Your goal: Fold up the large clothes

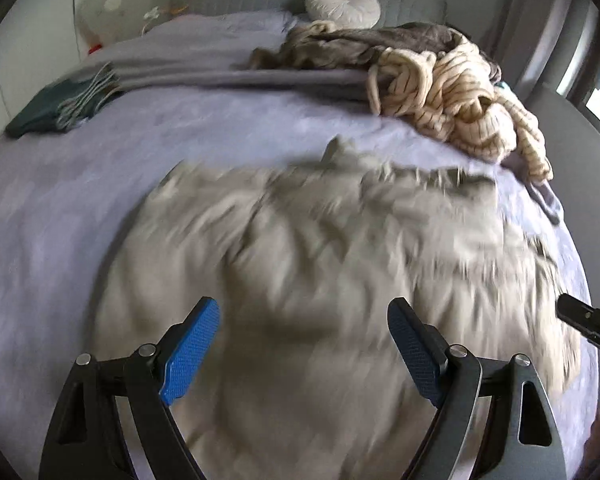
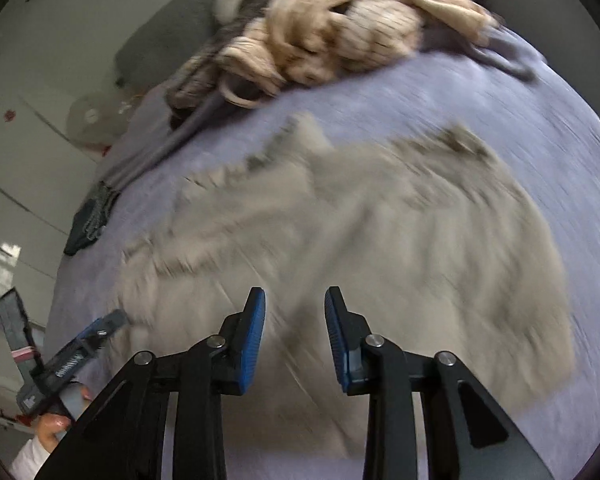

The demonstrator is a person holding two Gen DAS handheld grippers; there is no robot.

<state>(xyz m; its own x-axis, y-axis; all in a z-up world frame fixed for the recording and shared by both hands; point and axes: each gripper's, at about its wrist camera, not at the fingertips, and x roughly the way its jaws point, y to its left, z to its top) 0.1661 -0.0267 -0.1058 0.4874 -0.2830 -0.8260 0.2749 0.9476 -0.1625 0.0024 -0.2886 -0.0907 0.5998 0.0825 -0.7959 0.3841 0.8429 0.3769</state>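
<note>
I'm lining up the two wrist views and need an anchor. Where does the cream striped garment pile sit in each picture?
Left wrist view: cream striped pile at upper right, beyond the beige garment.
Right wrist view: the pile at top centre, beyond the same beige garment.
Shared landmark: the dark green folded cloth at the bed's left edge.

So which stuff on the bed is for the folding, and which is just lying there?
For the folding:
beige garment
left gripper
right gripper

Just lying about:
cream striped knit pile
round cushion
dark green folded cloth
fan
</note>
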